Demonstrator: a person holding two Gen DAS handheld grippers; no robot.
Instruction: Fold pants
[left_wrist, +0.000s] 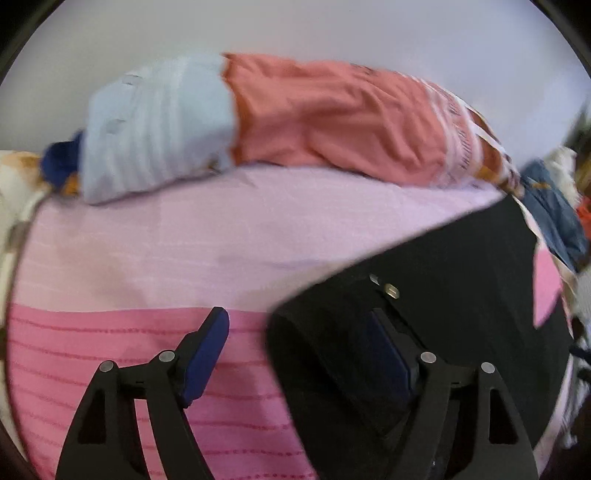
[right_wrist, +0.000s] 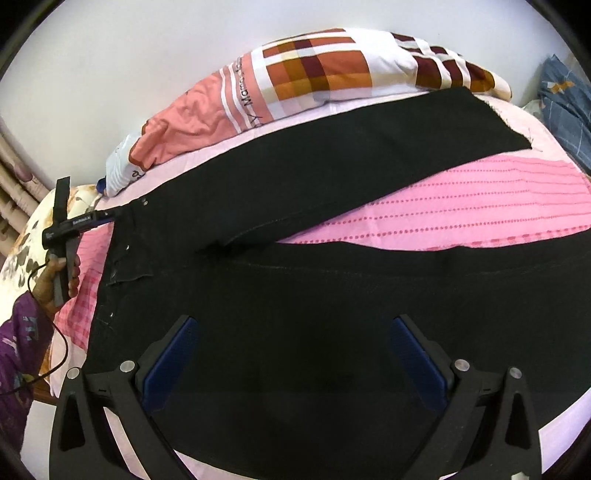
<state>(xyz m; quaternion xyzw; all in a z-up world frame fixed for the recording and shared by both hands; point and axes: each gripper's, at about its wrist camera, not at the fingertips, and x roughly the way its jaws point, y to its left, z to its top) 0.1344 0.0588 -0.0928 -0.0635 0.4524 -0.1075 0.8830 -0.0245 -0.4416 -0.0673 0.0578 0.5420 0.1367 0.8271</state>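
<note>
Black pants (right_wrist: 295, 280) lie spread on the pink bed cover (right_wrist: 480, 206), legs forked apart toward the right. In the left wrist view the waistband end (left_wrist: 424, 295) with metal buttons lies under the right finger. My left gripper (left_wrist: 299, 343) is open at the waistband corner, left finger over the pink cover. It also shows in the right wrist view (right_wrist: 107, 214), at the waistband's far corner. My right gripper (right_wrist: 295, 354) is open, held over the near leg below the waist.
A pillow (right_wrist: 314, 74) with salmon and checked cover lies along the far wall. A light blue pillow (left_wrist: 155, 129) sits beside it. Blue cloth (left_wrist: 554, 218) lies at the right edge. The person's hand and cable (right_wrist: 55, 273) are at the left.
</note>
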